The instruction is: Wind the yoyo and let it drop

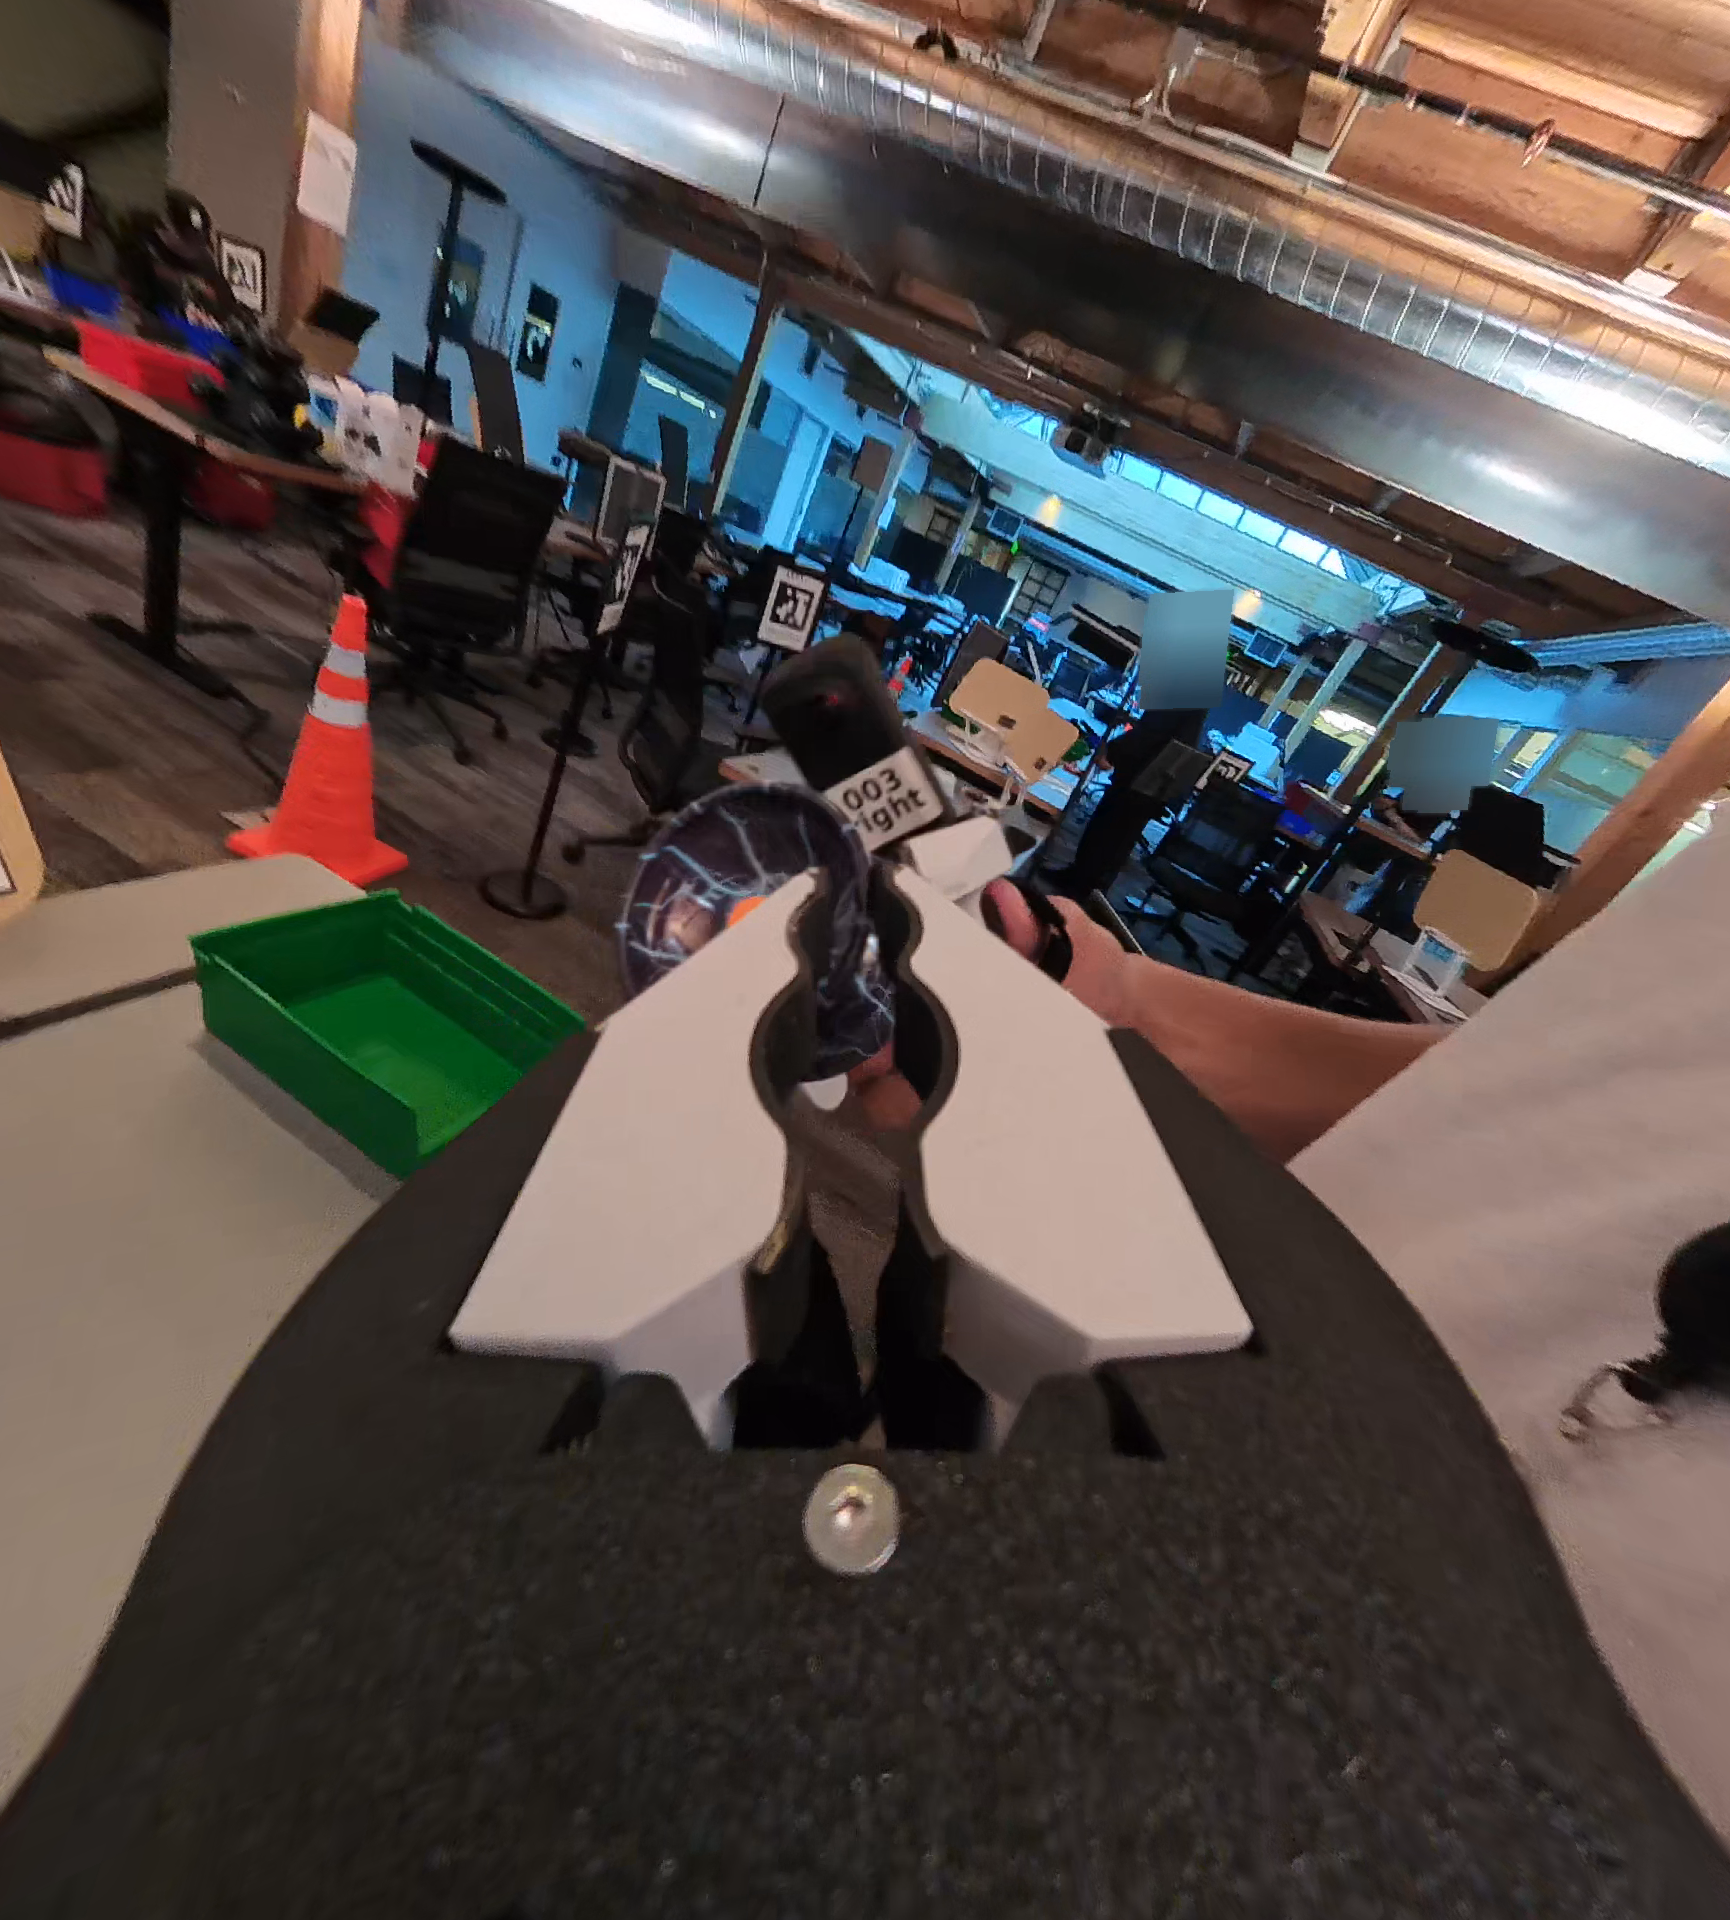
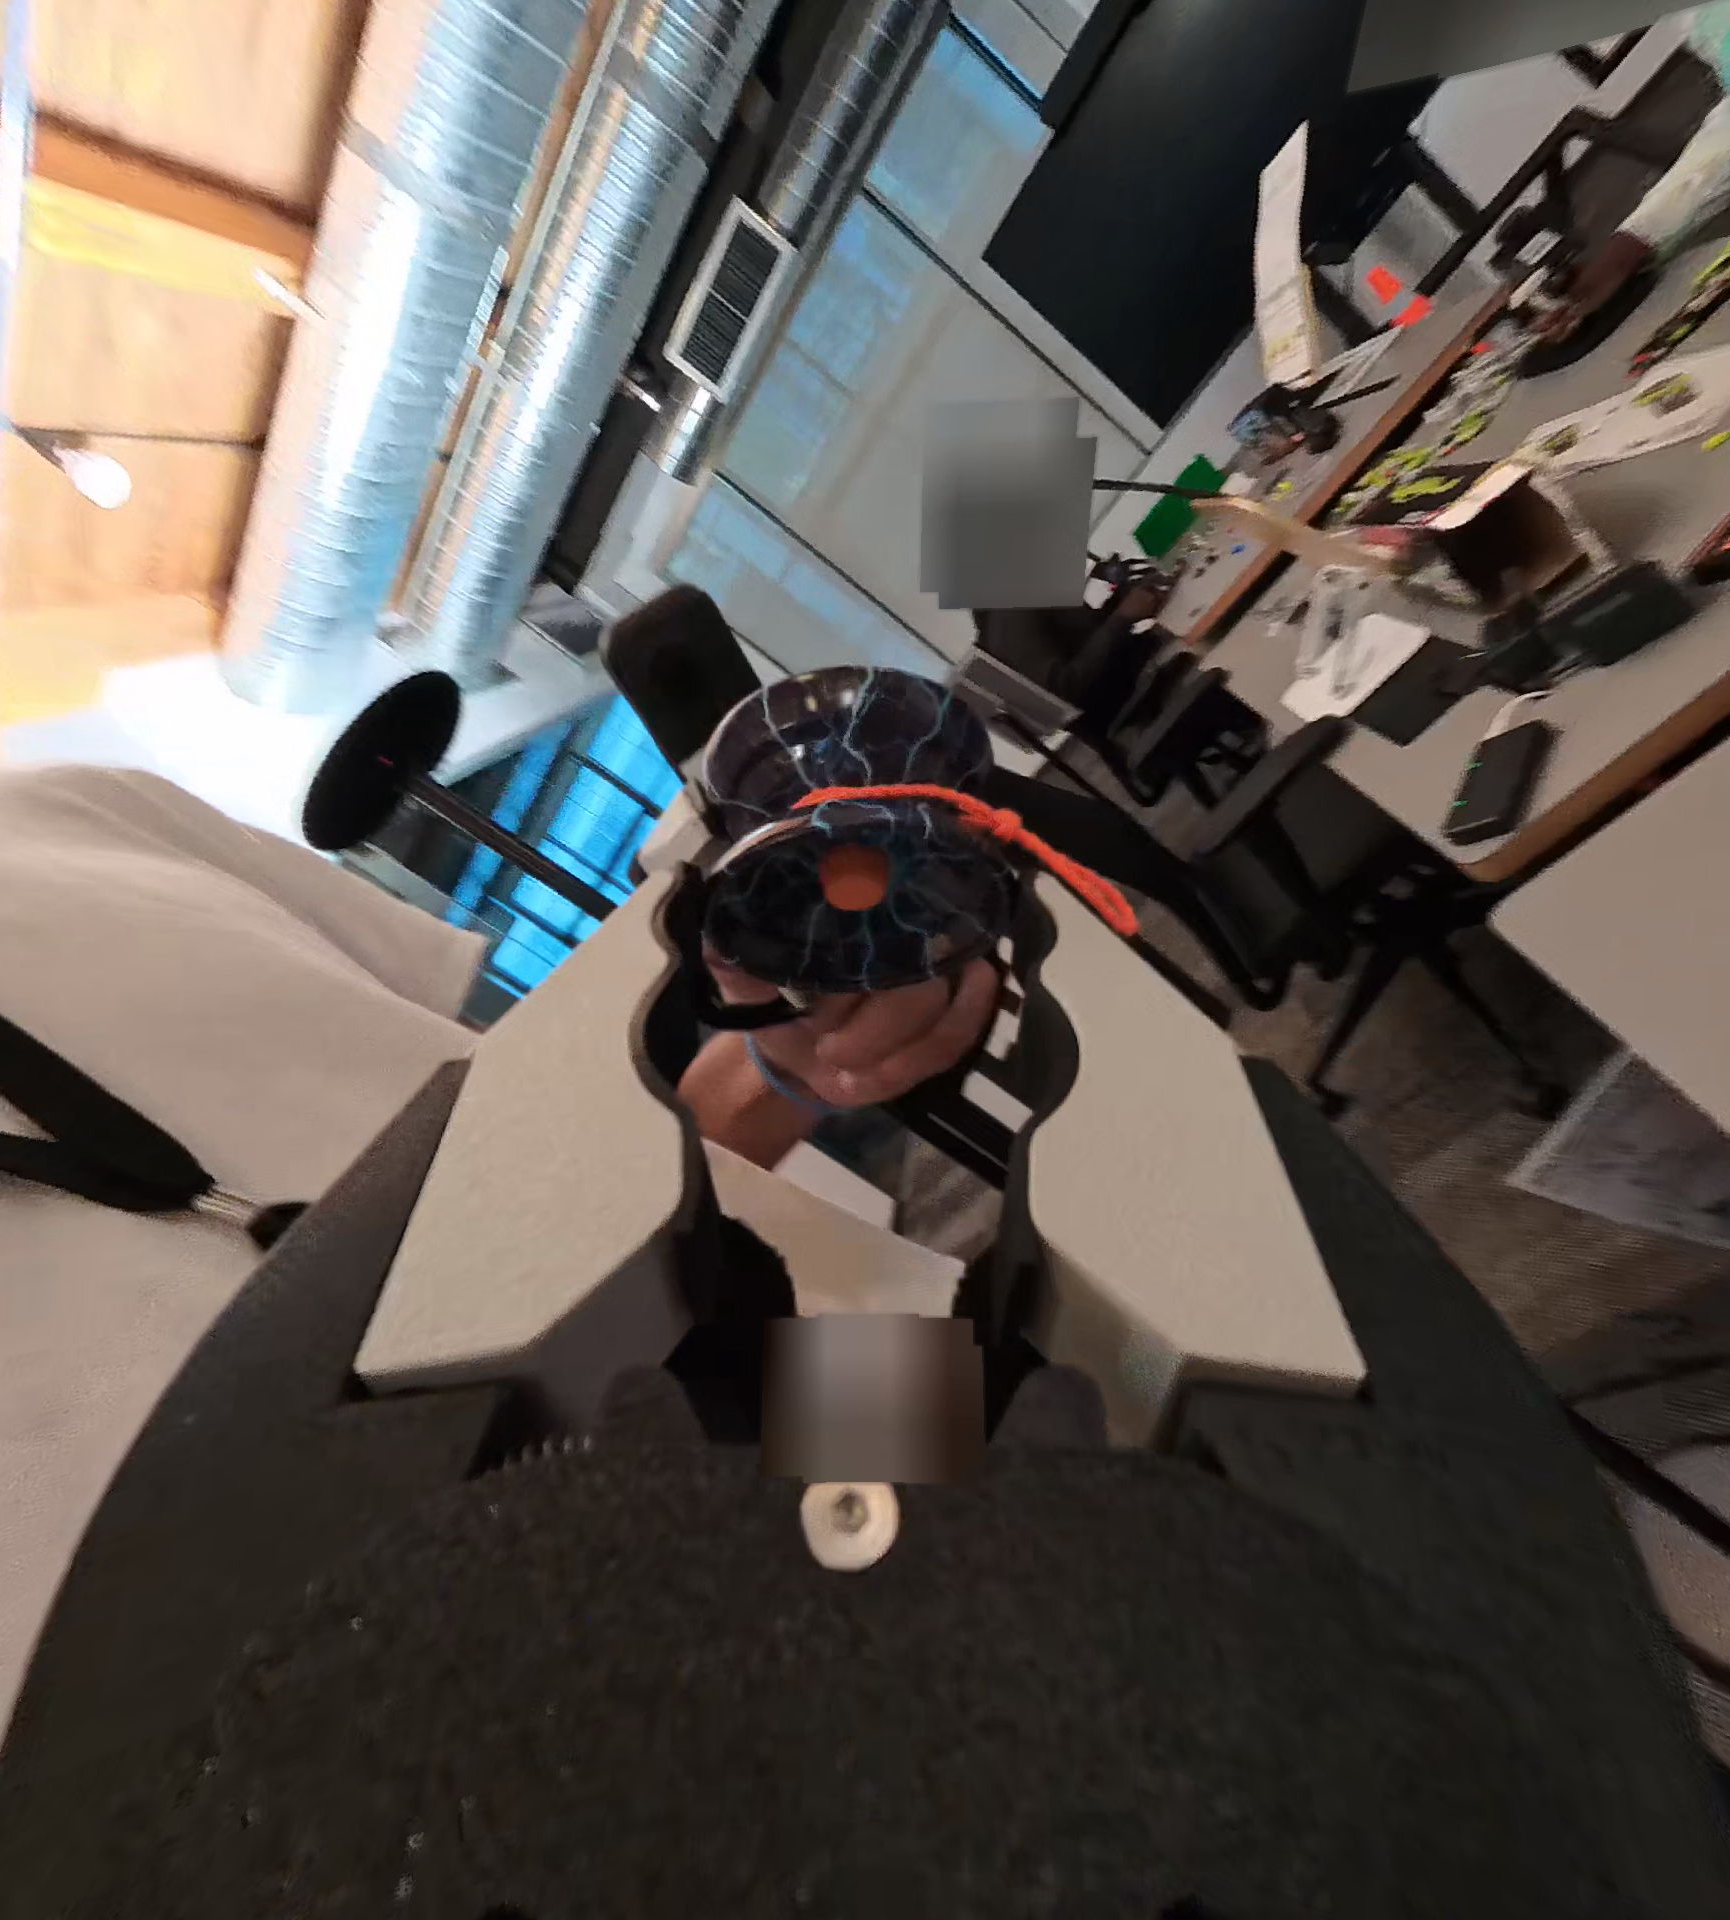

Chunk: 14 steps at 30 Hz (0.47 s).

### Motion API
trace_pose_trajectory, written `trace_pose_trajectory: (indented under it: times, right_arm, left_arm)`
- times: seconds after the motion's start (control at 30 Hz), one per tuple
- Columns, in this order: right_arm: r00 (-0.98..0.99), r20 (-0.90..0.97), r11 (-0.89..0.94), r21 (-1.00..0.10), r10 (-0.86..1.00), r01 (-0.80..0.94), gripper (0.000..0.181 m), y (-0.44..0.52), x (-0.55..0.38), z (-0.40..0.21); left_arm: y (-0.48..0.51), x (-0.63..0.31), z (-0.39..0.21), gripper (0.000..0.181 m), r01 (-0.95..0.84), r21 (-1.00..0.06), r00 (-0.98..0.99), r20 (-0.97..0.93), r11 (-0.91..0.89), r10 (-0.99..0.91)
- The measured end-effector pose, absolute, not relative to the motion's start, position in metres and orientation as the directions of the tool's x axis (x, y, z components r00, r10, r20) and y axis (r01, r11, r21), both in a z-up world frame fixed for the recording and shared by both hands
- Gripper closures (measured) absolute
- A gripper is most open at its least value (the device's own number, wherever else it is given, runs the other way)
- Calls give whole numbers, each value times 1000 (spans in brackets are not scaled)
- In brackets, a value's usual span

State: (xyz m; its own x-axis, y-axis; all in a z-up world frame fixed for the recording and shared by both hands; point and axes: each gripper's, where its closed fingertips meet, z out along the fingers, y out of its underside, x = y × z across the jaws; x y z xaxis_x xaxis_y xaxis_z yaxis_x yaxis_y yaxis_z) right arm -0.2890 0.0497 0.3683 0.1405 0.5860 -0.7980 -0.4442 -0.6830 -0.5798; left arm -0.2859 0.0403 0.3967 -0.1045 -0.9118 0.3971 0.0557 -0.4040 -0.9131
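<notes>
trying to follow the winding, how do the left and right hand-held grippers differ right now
The left hand-held gripper has its fingers nearly closed, clamped on the yoyo; the right hand-held gripper has its fingers spread wider, and I cannot tell if they touch the yoyo. The left looks roughly level across the grey table with the green bin; the right's view is strongly tilted. Both have pale fingers on a black body and point at the same yoyo with its orange string.

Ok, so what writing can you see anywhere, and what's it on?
White label on the black camera behind the yoyo: printed writing, which I don't read out.
Marker signs on stands: patterns, no words.
Papers on the far desk: too blurred.
The yoyo: none visible.
</notes>
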Motion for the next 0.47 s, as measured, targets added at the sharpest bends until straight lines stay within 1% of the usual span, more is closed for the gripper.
trace_pose_trajectory:
  times: [0.07, 0.13, 0.2, 0.3, 0.37, 0.43, 0.47]
  right_arm:
    - [208, -769, -671, -633, 605, -387, 123, 41, -292, 360]
    - [296, -704, -637, -710, 645, -301, 122, 31, -296, 347]
    - [365, -619, -594, -781, 696, -192, 122, 20, -303, 335]
    - [431, -475, -498, -865, 767, -66, 122, 9, -312, 330]
    - [475, -403, -460, -888, 782, 6, 122, 8, -315, 324]
    - [510, -341, -426, -903, 789, 55, 123, 9, -317, 317]
    - [527, -316, -409, -910, 789, 69, 117, 10, -318, 314]
  left_arm:
    - [40, -296, 394, 167, 30, -904, -96, 423, -427, -901]
    - [42, -308, 392, 167, 8, -890, -94, 453, -456, -886]
    - [44, -315, 388, 168, -62, -872, -97, 489, -485, -867]
    - [49, -315, 369, 165, -302, -814, -55, 535, -497, -843]
    - [48, -310, 360, 160, -458, -756, -32, 539, -467, -841]
    - [46, -303, 359, 156, -558, -705, -31, 545, -438, -838]
    - [43, -300, 358, 156, -606, -673, -42, 559, -424, -828]
